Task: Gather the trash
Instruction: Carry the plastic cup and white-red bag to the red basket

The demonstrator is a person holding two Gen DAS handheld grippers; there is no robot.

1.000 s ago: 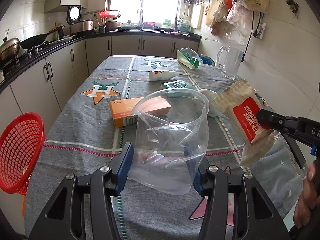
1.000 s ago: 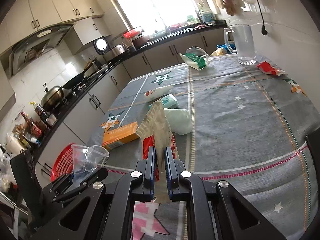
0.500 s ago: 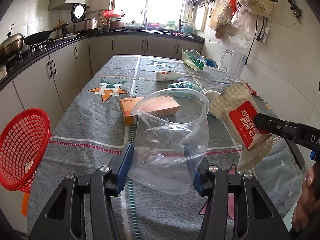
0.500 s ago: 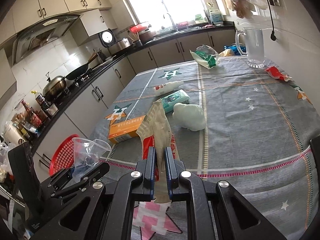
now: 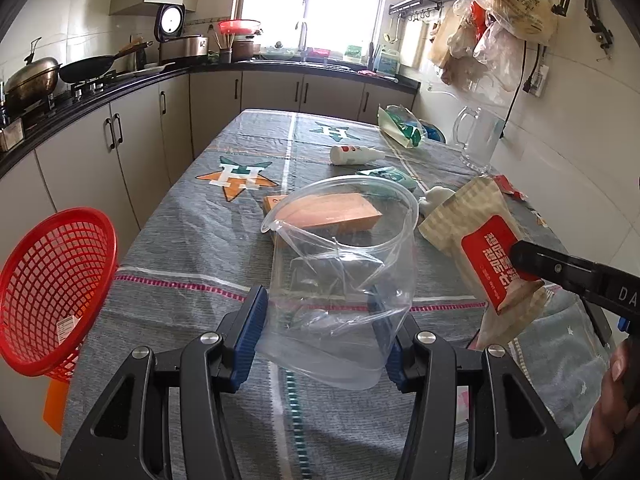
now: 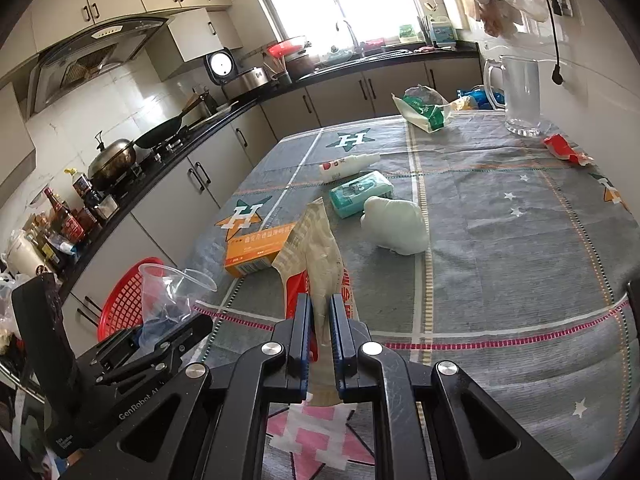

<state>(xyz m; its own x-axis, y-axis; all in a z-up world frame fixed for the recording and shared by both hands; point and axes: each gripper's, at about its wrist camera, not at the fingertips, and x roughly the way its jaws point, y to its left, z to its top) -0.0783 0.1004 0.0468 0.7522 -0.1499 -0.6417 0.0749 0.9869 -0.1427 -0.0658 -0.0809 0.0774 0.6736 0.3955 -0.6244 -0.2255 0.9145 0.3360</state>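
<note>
My left gripper (image 5: 320, 320) has its blue pads pressed against both sides of a crumpled clear plastic cup (image 5: 340, 264), held up over the near end of the table (image 5: 192, 240). My right gripper (image 6: 320, 332) pinches a beige and red snack wrapper (image 6: 320, 264) upright between nearly closed fingers, just right of the cup. Beyond them on the cloth I see an orange box (image 6: 260, 252), a teal tissue pack (image 6: 360, 192), a white wad (image 6: 396, 224) and a small bottle (image 5: 356, 154). A red basket (image 5: 52, 296) sits off the table's left edge.
</note>
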